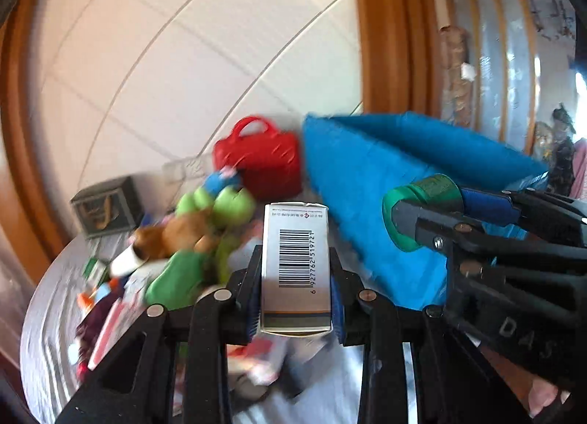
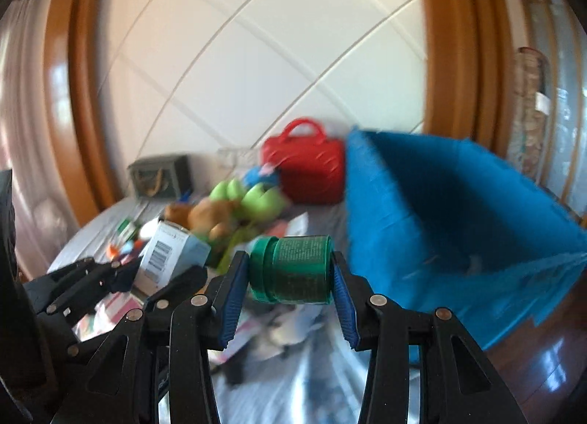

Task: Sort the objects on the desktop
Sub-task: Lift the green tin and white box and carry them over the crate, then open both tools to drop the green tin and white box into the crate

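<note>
Now my right gripper [image 2: 290,270] pinches a green jar [image 2: 293,268], my left gripper [image 1: 295,277] a barcoded carton [image 1: 295,266]. Both are mid-carry, I judge. Next: release them over the blue bin [image 2: 458,211] at two o'clock.

Blue bin [image 2: 458,225] w/ open mouth is offering room on right; toy pile [image 2: 234,207] & red bag [image 2: 308,167] are crowding left.

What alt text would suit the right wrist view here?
The right gripper grips a green jar lying sideways, beside an open blue fabric bin. Behind lie a red handbag and soft toys; at left, the left gripper holds a barcoded box.
</note>
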Demonstrator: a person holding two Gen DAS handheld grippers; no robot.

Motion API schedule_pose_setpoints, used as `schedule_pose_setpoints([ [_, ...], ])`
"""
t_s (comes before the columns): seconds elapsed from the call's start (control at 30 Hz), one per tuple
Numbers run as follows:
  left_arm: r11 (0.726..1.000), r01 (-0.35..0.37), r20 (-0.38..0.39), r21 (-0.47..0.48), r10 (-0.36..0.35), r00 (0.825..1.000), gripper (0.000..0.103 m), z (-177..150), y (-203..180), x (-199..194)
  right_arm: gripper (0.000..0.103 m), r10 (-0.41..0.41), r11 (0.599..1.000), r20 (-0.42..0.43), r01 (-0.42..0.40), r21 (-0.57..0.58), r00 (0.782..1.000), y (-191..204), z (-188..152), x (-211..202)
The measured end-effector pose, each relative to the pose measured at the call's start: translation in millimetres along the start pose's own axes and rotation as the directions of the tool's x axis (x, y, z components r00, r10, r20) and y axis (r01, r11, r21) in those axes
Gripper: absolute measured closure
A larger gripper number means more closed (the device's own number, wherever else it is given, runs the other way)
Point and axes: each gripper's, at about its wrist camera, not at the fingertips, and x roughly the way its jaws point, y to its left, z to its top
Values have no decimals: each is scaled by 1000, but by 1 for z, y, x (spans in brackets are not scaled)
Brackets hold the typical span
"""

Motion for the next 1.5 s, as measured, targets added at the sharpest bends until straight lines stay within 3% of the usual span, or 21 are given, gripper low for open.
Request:
schedule_pose_setpoints([
  [0.13, 999, 41, 73, 22, -43, 996, 73, 40, -49, 12, 60, -63, 998, 69, 64, -5, 996, -66, 29, -16],
  [0.3, 996, 91, 91, 13, -92, 992, 73, 84, -123, 47, 60, -135, 990, 67, 137, -27, 989, -164, 50, -9],
  [0.4, 996, 92, 44, 5, -93, 995, 73, 104, -169, 81, 60, -162, 986, 23, 162, -34, 987, -216, 49, 6],
  [0.47, 996, 92, -27, -2, -92, 995, 73, 113, -198, 111, 60, -163, 986, -24, 162, -36, 986, -246, 44, 19],
  [0.6, 996, 93, -184, -13, -94, 978, 73, 124, -229, 160, 60, -175, 984, -135, 170, -49, 975, -290, 38, 54],
  [0.67, 993, 116, -264, -33, -121, 957, 73, 127, -237, 182, 60, -179, 984, -182, 172, -55, 967, -304, 38, 66],
  [0.77, 987, 144, -392, -69, -160, 906, 73, 126, -246, 210, 60, -200, 979, -255, 182, -92, 946, -318, 30, 82],
  [0.87, 986, 147, -456, -83, -168, 874, 73, 119, -250, 224, 60, -191, 980, -317, 164, -109, 929, -330, 19, 92],
  [0.93, 986, 149, -478, -78, -168, 862, 73, 115, -255, 228, 60, -188, 980, -350, 153, -127, 918, -334, 12, 96],
  [1.23, 990, 129, -481, -52, -138, 866, 73, 107, -269, 220, 60, -200, 978, -376, 162, -130, 905, -357, 4, 100],
  [1.5, 991, 130, -528, -22, -122, 841, 73, 96, -287, 221, 60, -198, 979, -403, 158, -131, 894, -373, 0, 97],
])
